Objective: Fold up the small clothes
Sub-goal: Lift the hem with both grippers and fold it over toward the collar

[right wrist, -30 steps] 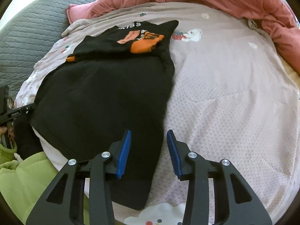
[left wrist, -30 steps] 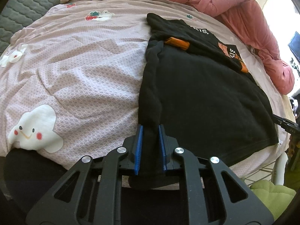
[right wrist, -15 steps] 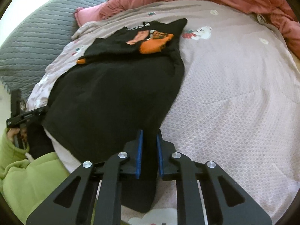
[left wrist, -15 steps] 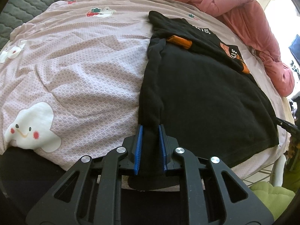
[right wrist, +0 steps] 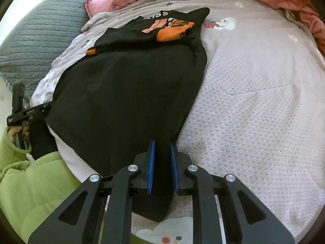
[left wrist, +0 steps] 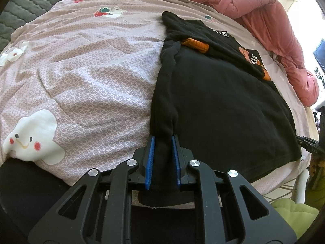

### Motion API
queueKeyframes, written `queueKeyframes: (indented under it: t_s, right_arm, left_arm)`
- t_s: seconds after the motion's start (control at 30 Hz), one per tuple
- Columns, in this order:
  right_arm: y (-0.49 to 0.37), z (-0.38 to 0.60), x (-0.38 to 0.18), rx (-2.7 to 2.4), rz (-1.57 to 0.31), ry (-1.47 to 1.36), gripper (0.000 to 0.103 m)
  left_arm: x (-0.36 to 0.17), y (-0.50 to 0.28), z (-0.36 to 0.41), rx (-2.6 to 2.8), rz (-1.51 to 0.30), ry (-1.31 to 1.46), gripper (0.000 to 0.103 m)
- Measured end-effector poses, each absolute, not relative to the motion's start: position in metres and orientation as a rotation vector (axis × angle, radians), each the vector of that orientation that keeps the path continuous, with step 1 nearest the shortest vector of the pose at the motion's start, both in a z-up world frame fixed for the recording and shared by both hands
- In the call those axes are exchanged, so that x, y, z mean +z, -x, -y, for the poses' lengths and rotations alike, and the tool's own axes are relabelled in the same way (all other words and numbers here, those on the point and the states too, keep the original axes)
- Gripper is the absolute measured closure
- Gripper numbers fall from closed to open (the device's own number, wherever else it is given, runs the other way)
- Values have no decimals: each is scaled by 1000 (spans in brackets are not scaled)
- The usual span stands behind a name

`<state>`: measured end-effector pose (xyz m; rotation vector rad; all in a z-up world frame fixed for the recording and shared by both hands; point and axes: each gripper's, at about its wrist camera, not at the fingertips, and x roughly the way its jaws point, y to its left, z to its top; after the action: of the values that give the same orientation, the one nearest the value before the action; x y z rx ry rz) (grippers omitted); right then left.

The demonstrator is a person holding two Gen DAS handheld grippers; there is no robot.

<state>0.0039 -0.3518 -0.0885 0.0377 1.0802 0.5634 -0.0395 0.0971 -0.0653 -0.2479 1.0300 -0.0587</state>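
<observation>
Black sweater lies partly folded on the bed, left tool and right tool each pinching a bottom corner, final folds remaining.

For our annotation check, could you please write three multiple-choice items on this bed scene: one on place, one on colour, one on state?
1. Where does the black fleece garment lie?
A on the pink patterned bedsheet
B on a chair
C on the floor

2. What colour are the folded top's ribbed cuffs?
A green
B orange
C white

3. How is the right gripper?
A open
B out of view
C shut on the garment

Answers: 1 A, sheet surrounds it; 2 B, orange ribbing shows; 3 C, black cloth fills its blue pads, as with the left gripper.
</observation>
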Motion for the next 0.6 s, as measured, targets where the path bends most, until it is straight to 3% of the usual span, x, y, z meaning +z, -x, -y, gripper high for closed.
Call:
queueKeyframes:
  t_s: [0.07,0.6]
  right_arm:
    - [-4,353,-83,575,-1059,-49,95]
    - [-22,371,-14,651,-793,-193,97]
  left_arm:
    - [-64,39,-99,-53,-1028,250,100]
    - [-7,37,-105,-73,-877,324,101]
